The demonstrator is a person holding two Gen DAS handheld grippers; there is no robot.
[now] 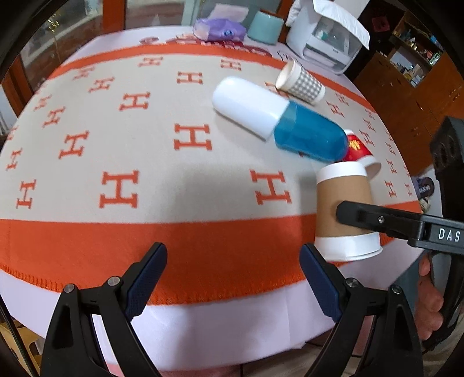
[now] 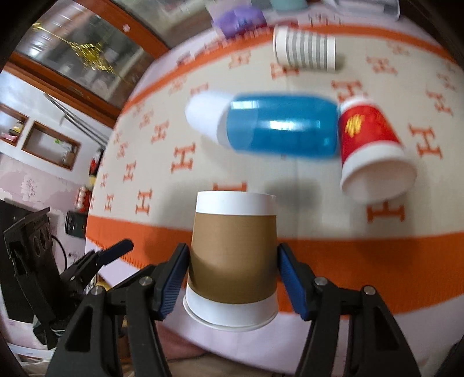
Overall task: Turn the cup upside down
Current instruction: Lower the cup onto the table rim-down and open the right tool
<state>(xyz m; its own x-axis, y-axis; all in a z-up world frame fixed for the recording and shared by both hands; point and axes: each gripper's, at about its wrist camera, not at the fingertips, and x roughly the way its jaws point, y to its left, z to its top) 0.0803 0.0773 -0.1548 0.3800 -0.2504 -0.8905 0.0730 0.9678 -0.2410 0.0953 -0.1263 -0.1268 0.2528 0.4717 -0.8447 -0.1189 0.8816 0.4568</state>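
A brown paper cup (image 2: 233,255) with white bands sits between the fingers of my right gripper (image 2: 232,278), upside down with its rim at the bottom, held above the near edge of the table. The same cup (image 1: 343,208) shows at the right of the left wrist view with a right gripper finger (image 1: 377,219) across it. My left gripper (image 1: 233,278) is open and empty, over the front edge of the orange-bordered cloth (image 1: 174,237).
A blue and white capsule-shaped case (image 1: 278,121) lies mid-table. A red paper cup (image 2: 374,150) lies on its side beside it. A grey patterned cup (image 1: 301,84) lies farther back. A purple bag (image 1: 219,29), a teal container (image 1: 265,27) and a white appliance (image 1: 324,37) stand at the far edge.
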